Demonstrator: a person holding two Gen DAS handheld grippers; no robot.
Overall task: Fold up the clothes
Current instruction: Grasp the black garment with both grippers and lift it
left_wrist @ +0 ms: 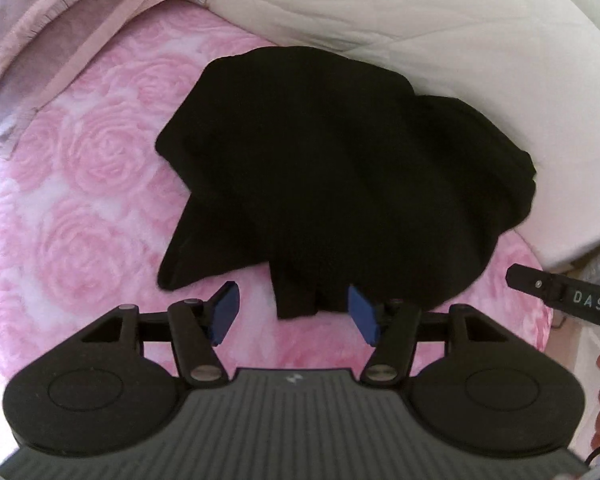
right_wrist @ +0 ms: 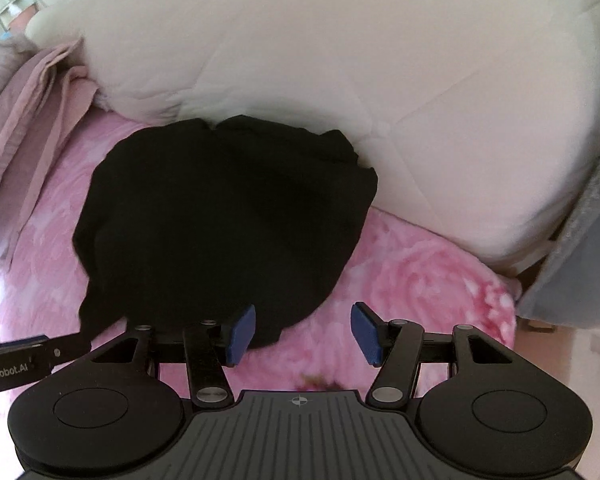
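Hovering both claws spread wide and empty, I saw the black garment [left_wrist: 332, 176] lying just ahead of my left gripper [left_wrist: 293, 314] and ahead-left of my right gripper [right_wrist: 303, 334].

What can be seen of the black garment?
The black garment is soft, matte cloth lying loosely bunched and crumpled, not neatly folded, on the pink rose blanket. Its far edge touches the white duvet. A pointed flap sticks out toward the near left. Both grippers, left and right, are open, holding nothing.
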